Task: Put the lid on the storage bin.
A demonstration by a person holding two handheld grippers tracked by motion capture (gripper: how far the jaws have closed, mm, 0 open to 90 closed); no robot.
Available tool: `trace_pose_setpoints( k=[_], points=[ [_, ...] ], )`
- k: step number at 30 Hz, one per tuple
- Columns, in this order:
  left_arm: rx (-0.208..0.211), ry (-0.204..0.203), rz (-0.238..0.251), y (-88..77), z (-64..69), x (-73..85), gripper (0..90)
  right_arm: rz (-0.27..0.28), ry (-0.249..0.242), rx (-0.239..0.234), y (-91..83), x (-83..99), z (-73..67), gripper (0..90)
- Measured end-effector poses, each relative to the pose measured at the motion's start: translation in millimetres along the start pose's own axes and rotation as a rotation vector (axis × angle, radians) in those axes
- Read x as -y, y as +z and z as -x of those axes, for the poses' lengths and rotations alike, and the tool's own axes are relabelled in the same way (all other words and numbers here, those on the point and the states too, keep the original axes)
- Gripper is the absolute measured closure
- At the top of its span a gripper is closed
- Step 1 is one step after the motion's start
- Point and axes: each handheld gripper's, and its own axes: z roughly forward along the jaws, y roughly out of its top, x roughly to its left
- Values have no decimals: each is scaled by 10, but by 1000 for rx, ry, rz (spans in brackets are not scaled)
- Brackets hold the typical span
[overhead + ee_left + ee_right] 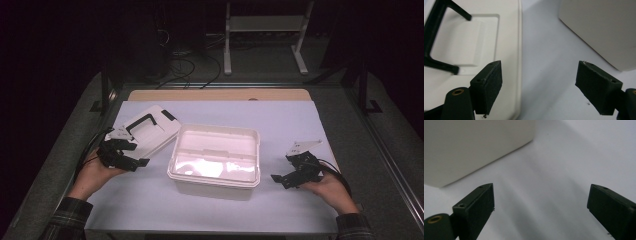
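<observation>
A white plastic box (pixel 216 159) stands without its lid in the middle of the table. Its lid (pixel 150 129), with a black handle (pixel 140 121), lies flat to the left of it. My left gripper (pixel 136 153) hovers at the lid's near edge, jaws open and nothing between them. In the left gripper view my left gripper (pixel 539 67) spans the lid's rim (pixel 517 50) and bare sheet, with the box wall (pixel 599 27) at the upper right. My right gripper (pixel 281 169) is low to the right of the box, open and empty. In its own view my right gripper (pixel 541 187) faces the box side (pixel 474 145).
A pale sheet (pixel 300 125) covers the table, with a strip of wooden edge (pixel 220 95) at the back. Metal rails run along both sides of the table. Beyond it are a white frame stand (pixel 265 35) and cables on a dark floor.
</observation>
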Motion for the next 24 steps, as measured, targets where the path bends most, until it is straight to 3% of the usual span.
trace_pose_setpoints(
  k=[2,9,14,16,21,24],
  points=[
    [-6,0,-10,-11,-46,-51,204,-3,-4,12,40,25,5,42],
    [-31,0,-24,-44,-220,-212,204,-103,-14,72,232,95,-22,9],
    [-41,-10,-32,-47,-342,-303,205,-96,23,49,240,119,12,8],
    [-44,-10,-39,-36,-391,-336,206,-82,32,40,242,141,28,6],
    [-53,-12,-60,8,-481,-425,211,34,29,39,228,285,22,6],
    [-56,-12,-76,39,-541,-485,220,48,34,39,229,300,20,6]
  ],
)
